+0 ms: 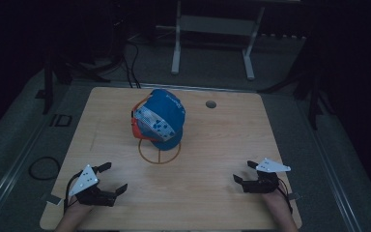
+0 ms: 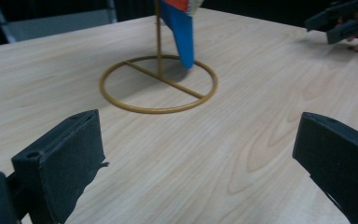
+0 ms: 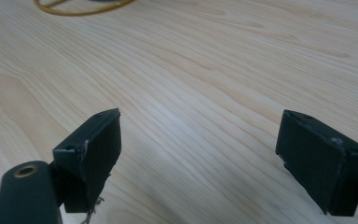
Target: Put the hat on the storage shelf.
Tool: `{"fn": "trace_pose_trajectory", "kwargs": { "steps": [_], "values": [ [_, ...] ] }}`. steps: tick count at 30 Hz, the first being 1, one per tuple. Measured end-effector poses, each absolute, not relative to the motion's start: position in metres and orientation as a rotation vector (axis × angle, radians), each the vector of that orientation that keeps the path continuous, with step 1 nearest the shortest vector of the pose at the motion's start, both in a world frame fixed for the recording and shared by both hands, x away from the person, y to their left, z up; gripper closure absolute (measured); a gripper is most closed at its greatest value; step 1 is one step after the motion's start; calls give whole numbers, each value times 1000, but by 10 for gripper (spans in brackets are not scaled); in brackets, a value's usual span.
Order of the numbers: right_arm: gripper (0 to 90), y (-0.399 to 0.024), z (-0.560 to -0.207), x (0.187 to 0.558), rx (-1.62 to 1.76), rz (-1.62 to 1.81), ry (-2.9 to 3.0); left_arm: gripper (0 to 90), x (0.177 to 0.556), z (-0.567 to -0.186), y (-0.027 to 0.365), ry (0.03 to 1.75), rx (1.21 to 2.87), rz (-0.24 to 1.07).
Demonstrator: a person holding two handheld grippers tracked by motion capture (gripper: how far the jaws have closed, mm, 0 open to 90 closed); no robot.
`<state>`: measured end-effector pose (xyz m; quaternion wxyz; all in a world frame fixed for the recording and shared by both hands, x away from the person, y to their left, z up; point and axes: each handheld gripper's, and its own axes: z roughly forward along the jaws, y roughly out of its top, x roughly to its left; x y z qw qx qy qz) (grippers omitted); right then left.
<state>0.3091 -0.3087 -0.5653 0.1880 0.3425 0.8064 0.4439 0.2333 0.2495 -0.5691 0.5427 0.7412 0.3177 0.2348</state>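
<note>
A blue cap [image 1: 160,118] with an orange underside and a patterned panel hangs on a gold wire stand, whose ring base [image 1: 159,151] lies mid-table. In the left gripper view the ring base [image 2: 158,84] and the blue peak tip [image 2: 182,32] lie ahead of the jaws. My left gripper [image 1: 113,178] rests near the front left, open and holding nothing. My right gripper [image 1: 245,171] sits near the front right, open too, its jaws wide over bare wood [image 3: 196,93]. Both are well short of the cap.
The wooden table [image 1: 222,145] has a small round grommet [image 1: 211,104] at the back right. A white frame with legs [image 1: 212,29] stands on the floor beyond. A cable loop [image 1: 44,167] lies on the floor at the left.
</note>
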Motion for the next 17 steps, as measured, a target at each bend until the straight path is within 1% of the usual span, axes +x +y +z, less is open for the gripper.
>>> {"fn": "trace_pose_trajectory", "kwargs": {
  "steps": [5, 17],
  "values": [
    [141, -317, -565, 311, 999, 1280, 2232, 22, 234, -570, 252, 775, 1758, 572],
    [141, -318, -567, 313, 1024, 1267, 2219, 22, 235, -571, 254, 789, 1750, 571]
  ]
}}
